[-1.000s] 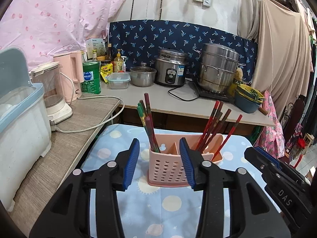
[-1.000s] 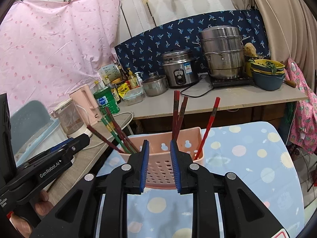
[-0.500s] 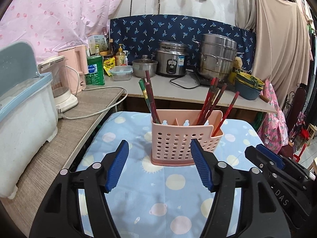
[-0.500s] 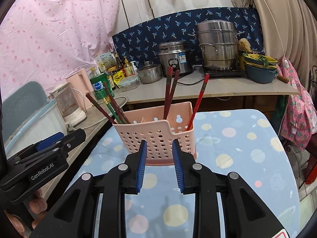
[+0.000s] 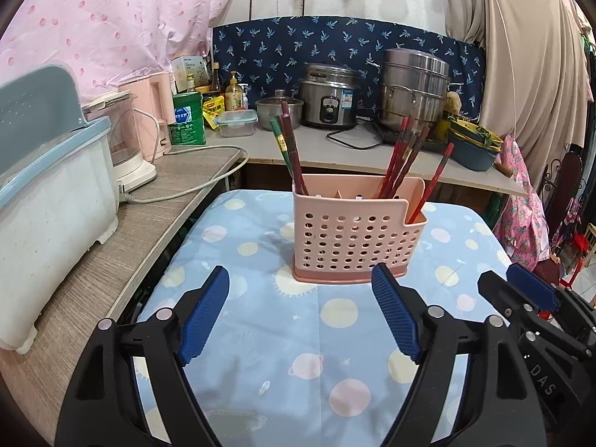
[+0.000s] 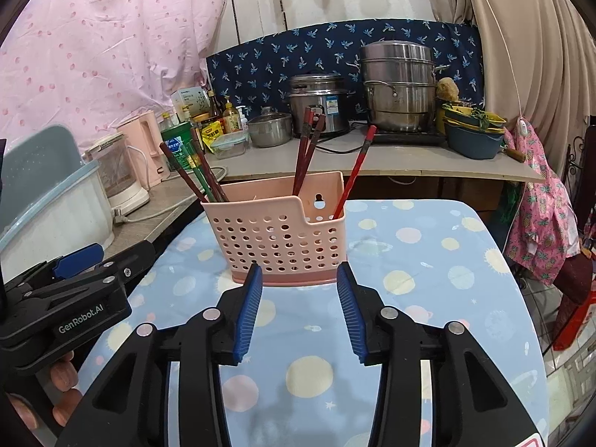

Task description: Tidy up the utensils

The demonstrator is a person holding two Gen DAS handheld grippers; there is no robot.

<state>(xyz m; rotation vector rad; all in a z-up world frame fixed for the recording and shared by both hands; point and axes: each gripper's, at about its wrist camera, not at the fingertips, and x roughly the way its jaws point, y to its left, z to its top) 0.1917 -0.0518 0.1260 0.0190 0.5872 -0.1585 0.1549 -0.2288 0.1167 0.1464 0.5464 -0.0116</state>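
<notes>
2 grippers face the pink basket [image 5: 355, 238], which stands upright on the blue spotted cloth [image 5: 335, 320], chopsticks [image 5: 400, 165] inside. Left gripper [image 5: 300, 309]: jaws wide, opening, nothing between. Right gripper [image 6: 300, 303]: jaws narrower, opening, empty.

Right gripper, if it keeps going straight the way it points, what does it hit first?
Most likely the perforated front wall of the pink utensil caddy; the right gripper, jaws opening and empty, aims at its base.
</notes>
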